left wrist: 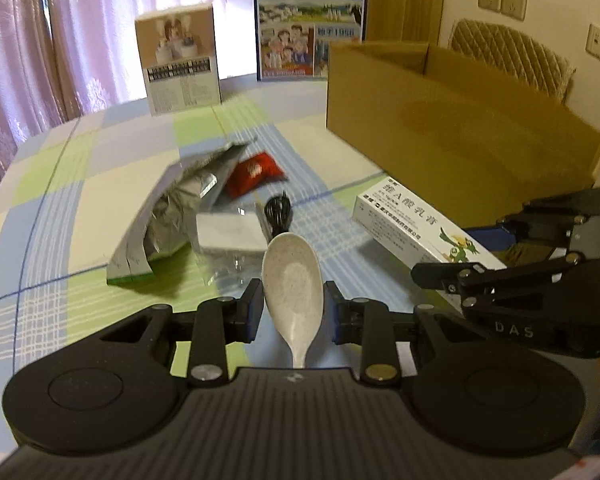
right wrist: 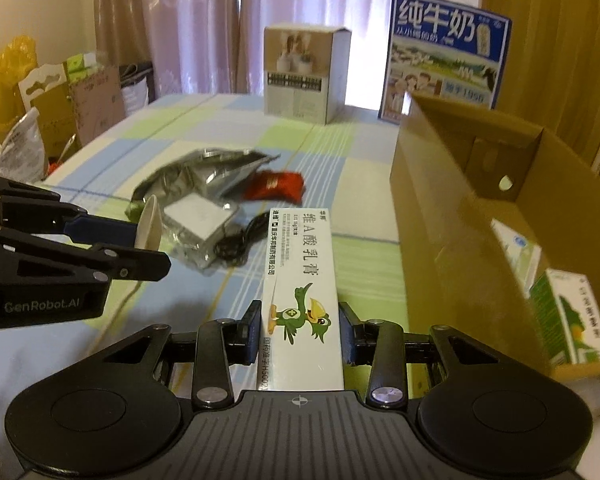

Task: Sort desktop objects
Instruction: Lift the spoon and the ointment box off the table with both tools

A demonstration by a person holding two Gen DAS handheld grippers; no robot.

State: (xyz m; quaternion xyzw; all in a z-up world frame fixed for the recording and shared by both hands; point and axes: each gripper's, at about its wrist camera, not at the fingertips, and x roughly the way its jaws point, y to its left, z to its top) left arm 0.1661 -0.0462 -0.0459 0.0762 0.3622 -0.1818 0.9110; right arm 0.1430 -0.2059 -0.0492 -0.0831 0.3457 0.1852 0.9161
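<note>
The left gripper is clamping a speckled white spoon, bowl pointing to twelve o'clock, above the checked tablecloth. The right gripper is pinching a long white ointment box. At two o'clock, a cardboard box is sitting open. At eleven o'clock, a silver pouch and a red packet are lying together.

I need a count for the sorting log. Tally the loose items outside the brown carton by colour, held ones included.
White: 3 – speckled white plastic spoon in the left gripper, white ointment box with green bird in the right gripper, flat white pad in clear wrap
Silver: 1 – crumpled silver foil pouch
Red: 1 – red sachet
Black: 1 – coiled black cable
Total: 6
</note>
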